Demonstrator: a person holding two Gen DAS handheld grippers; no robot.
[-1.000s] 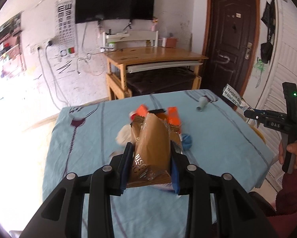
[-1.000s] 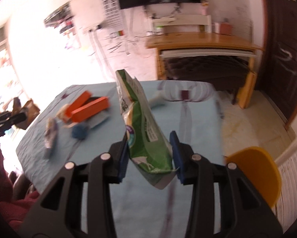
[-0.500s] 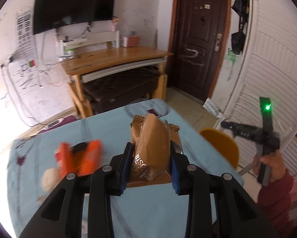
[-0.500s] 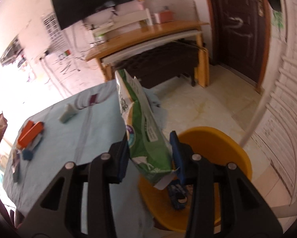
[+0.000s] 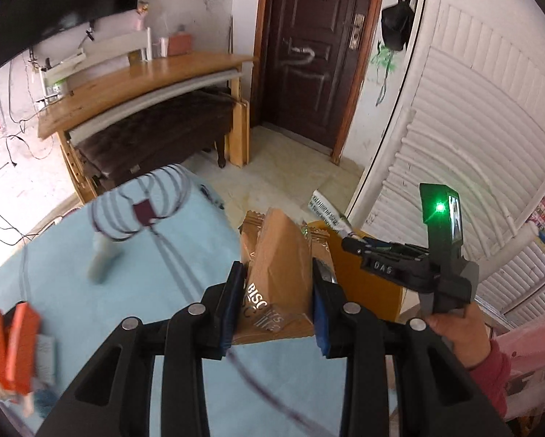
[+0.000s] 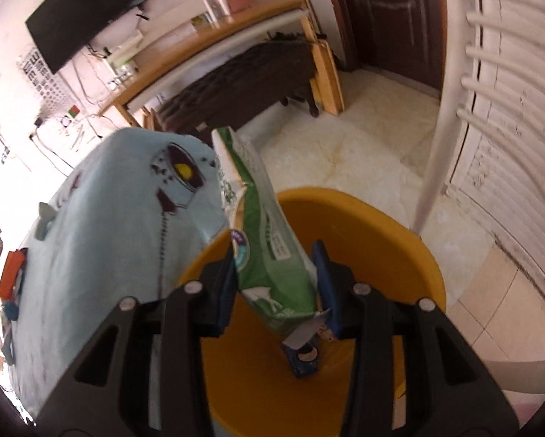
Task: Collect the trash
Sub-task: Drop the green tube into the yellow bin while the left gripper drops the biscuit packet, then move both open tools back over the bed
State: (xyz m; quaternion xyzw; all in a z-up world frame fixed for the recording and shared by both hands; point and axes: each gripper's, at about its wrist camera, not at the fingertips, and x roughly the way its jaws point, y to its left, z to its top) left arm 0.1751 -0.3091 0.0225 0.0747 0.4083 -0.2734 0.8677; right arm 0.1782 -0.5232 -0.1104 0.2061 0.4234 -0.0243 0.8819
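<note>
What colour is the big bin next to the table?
The bin is yellow. The right wrist view shows it best.

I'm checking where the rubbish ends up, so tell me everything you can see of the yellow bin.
The yellow bin looks like smooth, glossy plastic with a rounded rim, open at the top and standing upright on the pale tiled floor beside the table's blue cloth, whose edge covers part of the rim. A small blue packet lies inside. The green wrapper hangs above its opening between the right gripper jaws, which are opening.
</note>
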